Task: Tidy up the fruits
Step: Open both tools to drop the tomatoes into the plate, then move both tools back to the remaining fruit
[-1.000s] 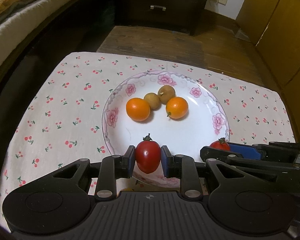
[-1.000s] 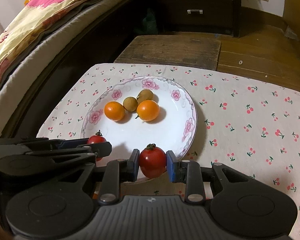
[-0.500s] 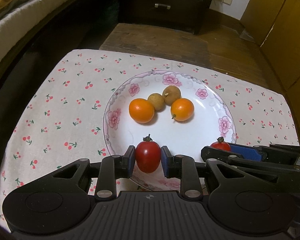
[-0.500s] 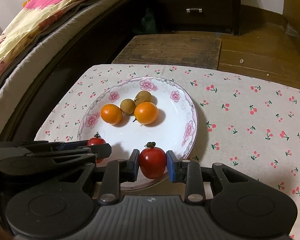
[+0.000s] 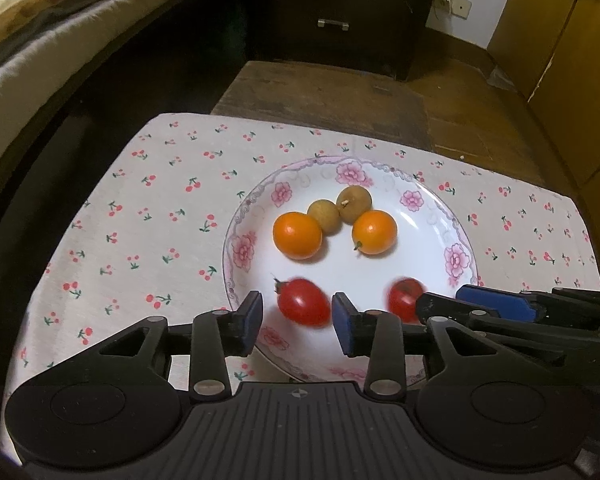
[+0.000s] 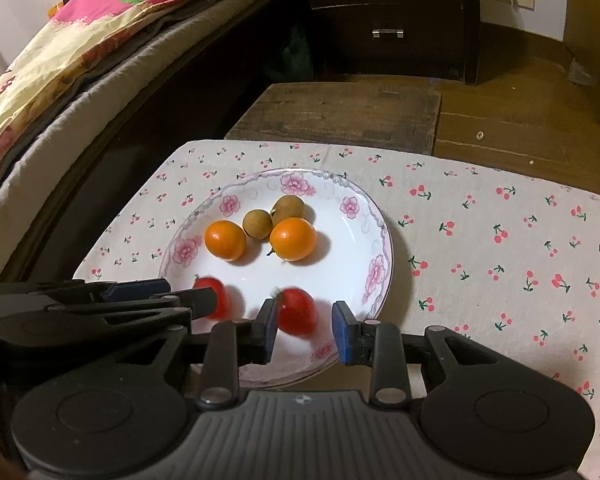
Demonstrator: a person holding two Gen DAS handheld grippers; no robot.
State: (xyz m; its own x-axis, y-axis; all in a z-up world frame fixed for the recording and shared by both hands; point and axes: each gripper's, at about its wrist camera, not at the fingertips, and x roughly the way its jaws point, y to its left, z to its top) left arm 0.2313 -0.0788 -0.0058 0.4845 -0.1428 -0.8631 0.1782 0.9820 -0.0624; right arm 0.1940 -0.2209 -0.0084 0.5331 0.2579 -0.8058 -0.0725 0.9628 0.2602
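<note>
Both grippers, left (image 5: 298,312) and right (image 6: 305,326), have spread open since before; each cherry tomato (image 5: 303,301) (image 6: 296,311) lies loose between its fingers on the plate (image 5: 458,236).

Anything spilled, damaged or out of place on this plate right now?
Nothing spilled or damaged. All six fruits sit inside the plate. Only oddity: the two tomatoes look motion-blurred between the open left gripper and right gripper, probably just released.
</note>
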